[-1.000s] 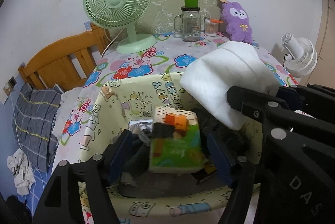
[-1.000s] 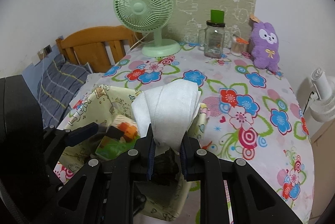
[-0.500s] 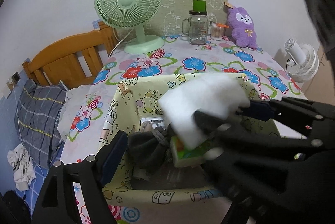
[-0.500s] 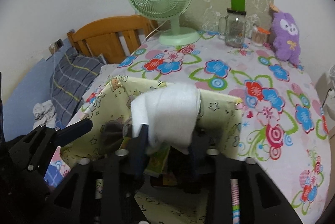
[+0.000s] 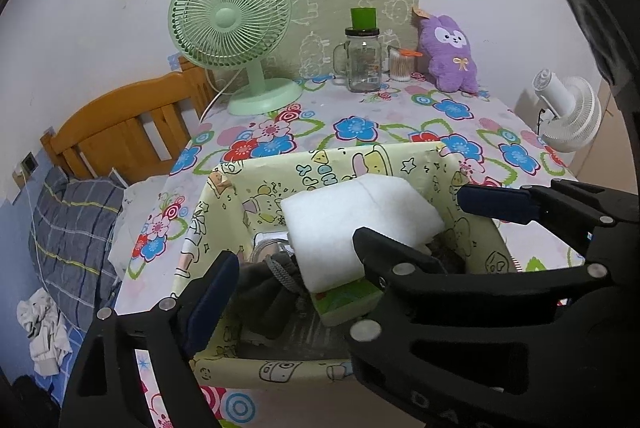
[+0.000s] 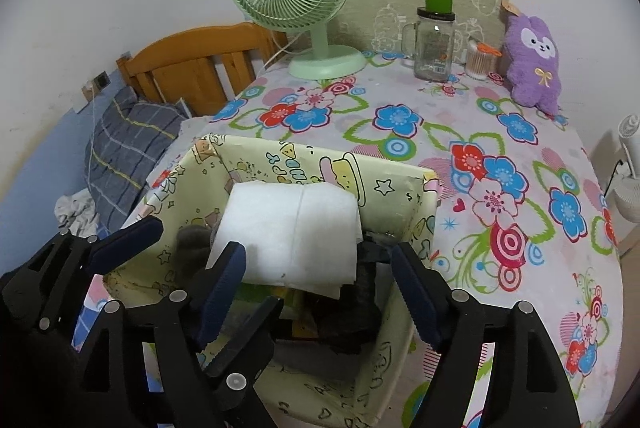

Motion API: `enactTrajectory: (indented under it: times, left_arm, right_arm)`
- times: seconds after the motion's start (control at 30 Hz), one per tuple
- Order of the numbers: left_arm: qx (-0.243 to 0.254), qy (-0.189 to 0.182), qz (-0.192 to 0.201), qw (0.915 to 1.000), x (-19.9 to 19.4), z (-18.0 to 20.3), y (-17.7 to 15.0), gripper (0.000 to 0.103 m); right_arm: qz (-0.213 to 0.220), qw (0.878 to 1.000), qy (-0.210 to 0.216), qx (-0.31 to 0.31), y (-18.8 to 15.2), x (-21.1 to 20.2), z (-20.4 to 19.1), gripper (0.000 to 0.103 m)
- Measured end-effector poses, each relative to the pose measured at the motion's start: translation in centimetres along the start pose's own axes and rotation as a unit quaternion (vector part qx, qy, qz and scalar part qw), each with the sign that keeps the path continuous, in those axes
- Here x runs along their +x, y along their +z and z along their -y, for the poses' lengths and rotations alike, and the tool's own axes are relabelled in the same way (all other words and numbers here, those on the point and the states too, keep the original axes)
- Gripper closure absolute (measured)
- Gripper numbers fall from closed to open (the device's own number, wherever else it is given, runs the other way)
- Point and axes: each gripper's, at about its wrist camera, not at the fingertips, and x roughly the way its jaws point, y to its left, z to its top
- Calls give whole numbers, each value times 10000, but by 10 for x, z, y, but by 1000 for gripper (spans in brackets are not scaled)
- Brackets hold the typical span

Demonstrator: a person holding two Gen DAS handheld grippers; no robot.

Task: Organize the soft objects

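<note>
White pad (image 6: 292,232) dropped into box (image 6: 428,212) on floral table (image 6: 500,132); both hand-held grippers opening, holding nothing.

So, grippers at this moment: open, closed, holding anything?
Left gripper: jaws opening, wide over the yellow fabric box, holding nothing.
Right gripper: jaws opening, folded white cloth between them, not gripped, lying in the box.
</note>
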Motion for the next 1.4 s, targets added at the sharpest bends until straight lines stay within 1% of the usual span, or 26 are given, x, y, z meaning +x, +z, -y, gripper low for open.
enactTrajectory:
  times: [0.13, 0.37, 0.6, 0.77, 0.9, 1.27, 1.4]
  left_arm:
    - [-69, 11, -3, 10000, -2, 0, 2, 14]
    - [-49, 56, 24, 10000, -6, 11, 4, 14]
    - [113, 42, 235, 9997, -20, 29, 8, 14]
    - [134, -11, 319, 9994, -27, 39, 11, 13]
    - [112, -66, 382, 9992, -33, 47, 14, 13]
    - [78, -116, 585, 9982, -55, 65, 20, 13]
    - [99, -98, 669, 9977, -64, 71, 22, 12]
  right_arm:
    - [88, 10000, 27, 0, -2, -10, 2, 25]
    - [335, 9989, -315, -62, -5, -30, 8, 25]
    - [577, 9969, -525, 82, -11, -50, 21, 23]
    - [777, 9943, -720, 146, -16, -69, 31, 22]
    - [914, 9913, -900, 291, -21, -83, 44, 17]
    - [1228, 9837, -1171, 599, -38, -122, 73, 17]
    - [1368, 9799, -1295, 649, -43, -137, 81, 16]
